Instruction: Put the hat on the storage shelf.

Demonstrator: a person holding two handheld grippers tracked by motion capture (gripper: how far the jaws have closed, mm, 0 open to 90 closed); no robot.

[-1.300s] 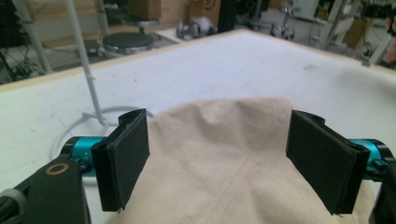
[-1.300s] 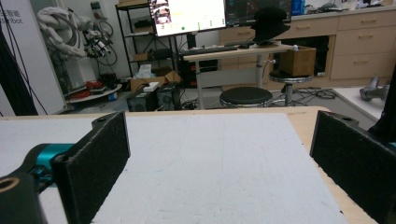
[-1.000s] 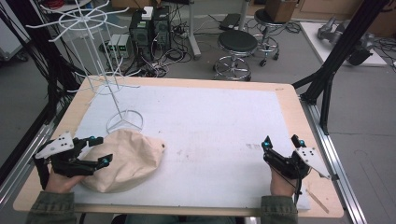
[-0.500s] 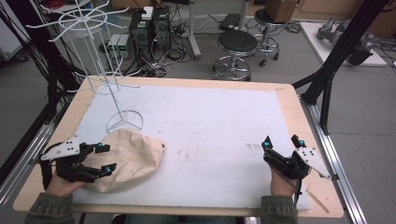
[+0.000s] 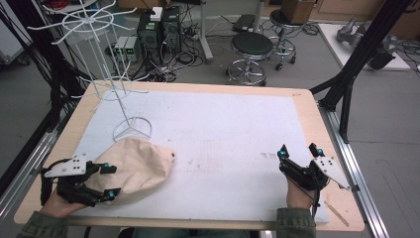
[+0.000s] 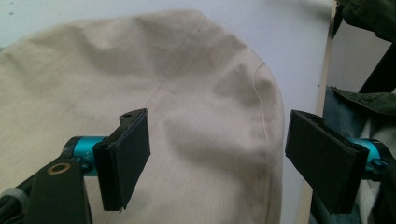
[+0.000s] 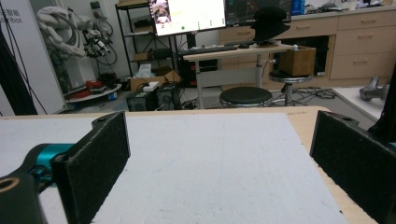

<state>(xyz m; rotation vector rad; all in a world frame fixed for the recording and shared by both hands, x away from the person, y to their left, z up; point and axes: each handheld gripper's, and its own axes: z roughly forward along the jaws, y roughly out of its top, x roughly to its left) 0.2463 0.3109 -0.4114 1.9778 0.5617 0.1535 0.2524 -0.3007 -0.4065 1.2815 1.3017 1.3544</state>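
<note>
Cap (image 5: 136, 166), beige, lies at table's (image 5: 208, 89) near-left corner by wire rack (image 5: 111, 84). Left gripper (image 5: 108, 181) spread wide w/ jaws either side of cap's edge; right gripper (image 5: 298, 150) wide too, holding nothing.

You are working in what looks like a robotics lab or engineering workroom. Your table (image 5: 317, 106) is a plywood bench covered with a white mat, framed by black metal struts (image 5: 354, 64). On the grey floor behind it stand computer towers (image 5: 159, 29) amid tangled cables, and two round black stools (image 5: 252, 47). Your right gripper view shows a desk with a lit monitor (image 7: 187, 16), wooden drawer cabinets (image 7: 364, 39), a cardboard box (image 7: 299, 60), and what may be a white robot arm (image 7: 70, 28) on a shelf, though it is small and unclear.
</note>
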